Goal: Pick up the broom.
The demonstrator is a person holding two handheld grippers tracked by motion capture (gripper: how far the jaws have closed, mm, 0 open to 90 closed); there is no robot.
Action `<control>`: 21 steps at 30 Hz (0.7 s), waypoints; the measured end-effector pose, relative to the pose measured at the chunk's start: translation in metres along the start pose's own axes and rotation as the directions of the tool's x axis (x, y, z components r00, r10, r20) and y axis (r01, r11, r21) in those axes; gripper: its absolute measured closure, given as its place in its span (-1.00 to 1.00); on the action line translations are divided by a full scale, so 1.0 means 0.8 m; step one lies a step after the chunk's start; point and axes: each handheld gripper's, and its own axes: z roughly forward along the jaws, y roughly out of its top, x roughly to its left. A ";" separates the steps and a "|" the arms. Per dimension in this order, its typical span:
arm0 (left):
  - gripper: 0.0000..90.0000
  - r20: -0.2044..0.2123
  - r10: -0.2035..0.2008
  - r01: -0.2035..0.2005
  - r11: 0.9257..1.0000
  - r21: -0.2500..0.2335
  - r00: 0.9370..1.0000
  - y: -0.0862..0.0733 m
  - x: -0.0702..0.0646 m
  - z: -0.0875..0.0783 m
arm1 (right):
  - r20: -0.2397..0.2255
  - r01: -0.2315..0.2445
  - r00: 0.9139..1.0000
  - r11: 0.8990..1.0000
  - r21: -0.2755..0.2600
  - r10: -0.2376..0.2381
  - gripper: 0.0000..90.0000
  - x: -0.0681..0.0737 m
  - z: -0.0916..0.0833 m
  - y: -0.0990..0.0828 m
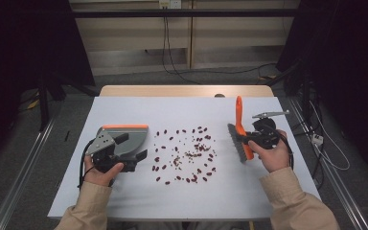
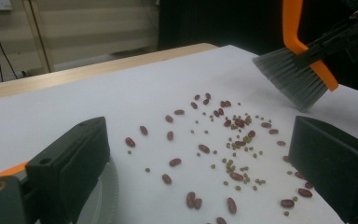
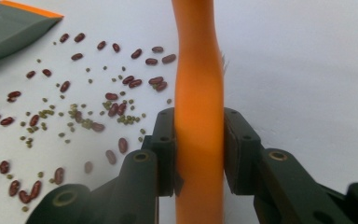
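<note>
Red kidney beans and small green beans [image 1: 187, 153] [image 2: 228, 140] [image 3: 84, 102] lie scattered over the middle of the white tabletop [image 1: 182, 112]. My right gripper [image 1: 246, 139] [image 3: 199, 116] is shut on the orange handle of a brush [image 1: 239, 122] [image 3: 198, 70]. The brush's grey bristles [image 2: 291, 79] hang just right of the beans. A grey dustpan with an orange lip [image 1: 127, 136] [image 3: 9, 25] sits left of the beans. My left gripper [image 1: 130, 147] [image 2: 198, 126] is at the dustpan, jaws spread wide toward the beans, one jaw over the pan.
A wooden table edge [image 1: 187, 91] shows beyond the white top. Cables [image 1: 211, 72] run across the floor behind it. Dark curtains [image 1: 24, 48] stand at both sides. A power strip [image 1: 317, 140] lies on the floor at the right.
</note>
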 end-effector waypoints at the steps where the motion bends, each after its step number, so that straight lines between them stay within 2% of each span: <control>1: -0.89 -0.001 0.000 0.000 1.000 0.000 1.000 -0.001 0.001 -0.001 | 0.003 0.004 1.000 1.000 0.001 -0.004 0.55 0.000 0.004 0.001; 4: -0.89 -0.005 -0.003 0.003 1.000 0.006 1.000 -0.003 0.004 -0.002 | 0.034 0.037 0.999 0.999 0.005 -0.037 0.56 0.003 0.014 0.006; 6: -0.89 -0.004 -0.006 0.006 1.000 0.007 1.000 -0.005 0.006 -0.003 | 0.048 0.033 0.998 0.999 0.012 -0.034 0.56 0.004 0.022 0.009; 13: -0.89 -0.004 -0.003 0.003 1.000 0.011 1.000 -0.011 0.011 -0.006 | 0.094 0.070 0.993 0.997 0.043 -0.074 0.57 0.010 0.049 0.017; 21: -0.89 -0.009 -0.006 0.007 1.000 0.020 1.000 -0.016 0.013 -0.007 | 0.112 0.084 0.990 0.995 0.049 -0.089 0.54 0.013 0.058 0.016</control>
